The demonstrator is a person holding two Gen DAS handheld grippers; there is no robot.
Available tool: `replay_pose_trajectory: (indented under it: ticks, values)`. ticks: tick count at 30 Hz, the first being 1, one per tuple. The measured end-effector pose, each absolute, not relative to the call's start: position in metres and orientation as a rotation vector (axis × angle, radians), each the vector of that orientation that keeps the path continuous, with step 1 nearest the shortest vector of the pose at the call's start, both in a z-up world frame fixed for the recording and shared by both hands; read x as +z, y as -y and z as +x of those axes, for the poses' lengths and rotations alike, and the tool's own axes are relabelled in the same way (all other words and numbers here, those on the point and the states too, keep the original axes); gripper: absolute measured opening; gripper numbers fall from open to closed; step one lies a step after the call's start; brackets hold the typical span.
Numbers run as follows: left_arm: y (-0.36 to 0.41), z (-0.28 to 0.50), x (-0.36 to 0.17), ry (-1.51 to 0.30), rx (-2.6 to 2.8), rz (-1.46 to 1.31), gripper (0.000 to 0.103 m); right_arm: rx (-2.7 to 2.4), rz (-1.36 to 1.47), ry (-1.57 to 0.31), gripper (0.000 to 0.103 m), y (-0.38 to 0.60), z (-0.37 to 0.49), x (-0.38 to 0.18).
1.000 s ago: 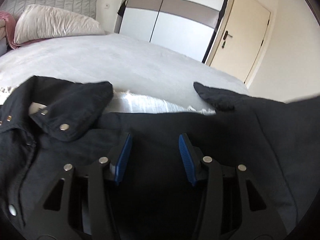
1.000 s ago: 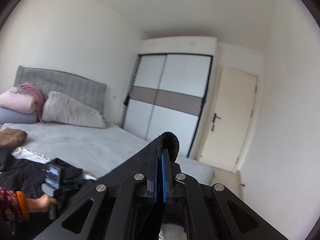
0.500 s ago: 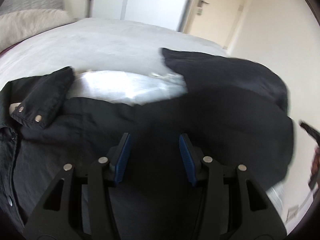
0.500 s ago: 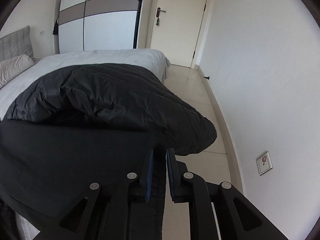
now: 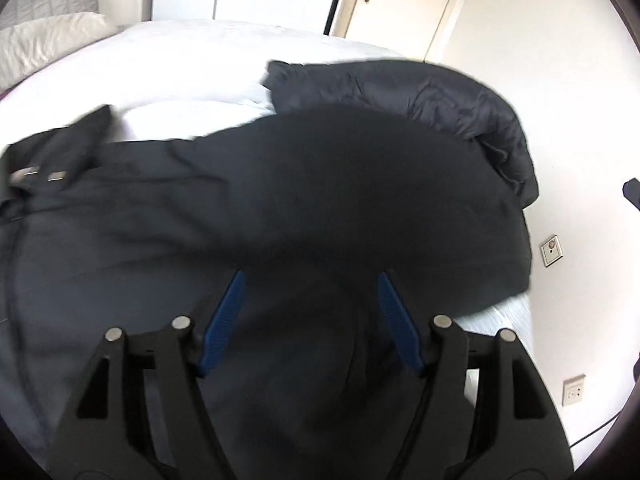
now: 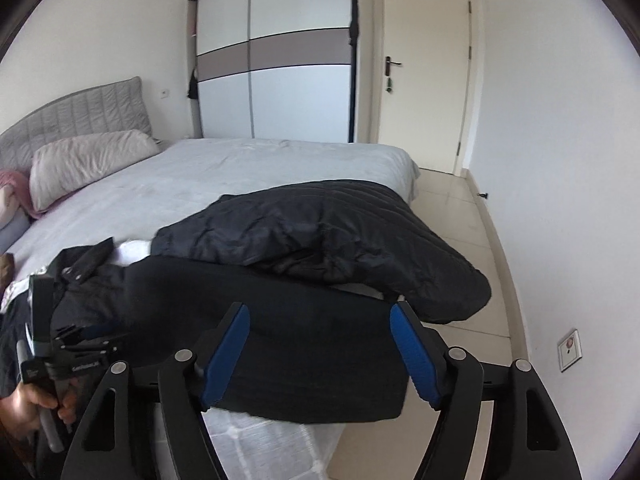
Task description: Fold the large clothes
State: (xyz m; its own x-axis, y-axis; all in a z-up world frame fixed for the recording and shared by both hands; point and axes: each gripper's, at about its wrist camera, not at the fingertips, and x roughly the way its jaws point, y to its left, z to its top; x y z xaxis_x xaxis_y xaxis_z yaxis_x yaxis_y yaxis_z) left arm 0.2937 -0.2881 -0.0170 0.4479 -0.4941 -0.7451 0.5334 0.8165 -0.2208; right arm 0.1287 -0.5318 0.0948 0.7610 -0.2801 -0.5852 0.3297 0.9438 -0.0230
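A large black coat (image 5: 280, 200) lies on the bed, its snap collar (image 5: 60, 152) at the left and a folded smooth panel (image 6: 312, 344) near the bed's foot corner. A dark quilted part (image 6: 340, 232) lies across it, hanging off the bed edge; it also shows in the left wrist view (image 5: 440, 100). My left gripper (image 5: 310, 320) is open just above the black cloth, holding nothing. My right gripper (image 6: 320, 352) is open over the folded panel, empty. The left gripper body (image 6: 52, 344) shows at the left in the right wrist view.
The grey bed (image 6: 240, 172) has a pale pillow (image 6: 88, 160) and a grey headboard (image 6: 72, 116) at the far left. A wardrobe (image 6: 280, 60) and a door (image 6: 424, 72) stand behind. Tiled floor (image 6: 460, 216) and a white wall with sockets (image 6: 570, 350) lie to the right.
My right gripper has opened and let go of the coat, which now lies folded on the bed. The left gripper stayed open and swung right.
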Motion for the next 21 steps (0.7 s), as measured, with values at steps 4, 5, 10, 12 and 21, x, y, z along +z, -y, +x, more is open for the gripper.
replay_pose_trajectory:
  ticks: [4,5,10,12,21]
  values:
    - [0.227,0.27,0.017,-0.908,-0.574,0.056,0.082,-0.272,0.034,-0.661,0.082,0.476,0.117,0.11]
    - [0.21,0.264,0.022,-0.919,-0.555,0.055,0.083,-0.268,0.027,-0.672,0.082,0.465,0.115,0.111]
    - [0.121,0.238,0.042,-0.984,-0.424,0.025,0.083,-0.235,0.094,-0.775,0.083,0.42,0.101,0.102]
    - [0.087,0.227,0.048,-0.991,-0.387,0.019,0.083,-0.209,0.123,-0.81,0.083,0.41,0.099,0.095]
    - [-0.1,0.184,0.039,-0.979,-0.177,-0.023,0.084,-0.024,0.077,-0.905,0.083,0.313,0.092,0.071]
